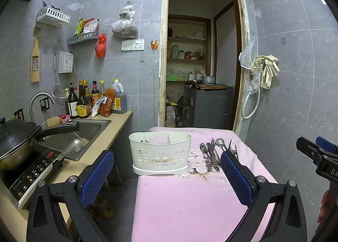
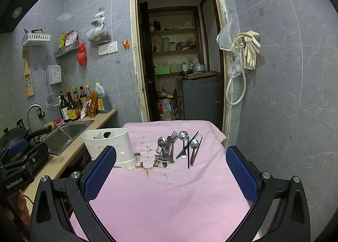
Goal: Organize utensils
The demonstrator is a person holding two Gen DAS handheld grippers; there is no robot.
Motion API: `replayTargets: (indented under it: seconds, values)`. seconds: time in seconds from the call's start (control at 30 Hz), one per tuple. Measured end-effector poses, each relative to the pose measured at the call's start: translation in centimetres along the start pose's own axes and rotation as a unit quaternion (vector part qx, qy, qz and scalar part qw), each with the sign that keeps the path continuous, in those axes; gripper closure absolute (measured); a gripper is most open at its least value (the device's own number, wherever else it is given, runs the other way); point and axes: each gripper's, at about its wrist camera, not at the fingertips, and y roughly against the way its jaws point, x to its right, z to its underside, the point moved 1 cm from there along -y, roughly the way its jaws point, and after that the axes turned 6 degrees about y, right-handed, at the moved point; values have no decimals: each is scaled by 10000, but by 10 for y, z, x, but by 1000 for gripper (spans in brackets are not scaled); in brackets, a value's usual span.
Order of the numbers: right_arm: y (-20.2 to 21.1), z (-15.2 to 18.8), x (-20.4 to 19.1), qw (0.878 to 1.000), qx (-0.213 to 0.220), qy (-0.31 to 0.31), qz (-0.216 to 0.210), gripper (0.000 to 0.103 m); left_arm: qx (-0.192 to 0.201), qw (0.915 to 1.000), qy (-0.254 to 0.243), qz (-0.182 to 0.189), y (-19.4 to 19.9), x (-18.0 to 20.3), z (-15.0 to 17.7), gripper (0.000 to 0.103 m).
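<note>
A white slotted utensil holder stands on the pink cloth-covered table, its compartments looking empty. To its right lies a pile of metal spoons and forks, with more spoons and dark chopsticks beside them. My left gripper hangs open above the near table edge, short of the holder. My right gripper is open too, in front of the pile with nothing between its fingers. The right gripper also shows at the right edge of the left wrist view.
A counter on the left carries a sink, a wok on an induction cooker, and sauce bottles. An open doorway lies behind the table. A hose and gloves hang on the right wall.
</note>
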Motion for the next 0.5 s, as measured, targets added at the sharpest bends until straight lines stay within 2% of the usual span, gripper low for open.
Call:
replayTargets:
  seconds: [0.5]
  values:
    - [-3, 3, -3, 10000, -25, 26, -15, 1, -5, 10000, 5, -4, 0, 0, 0, 1]
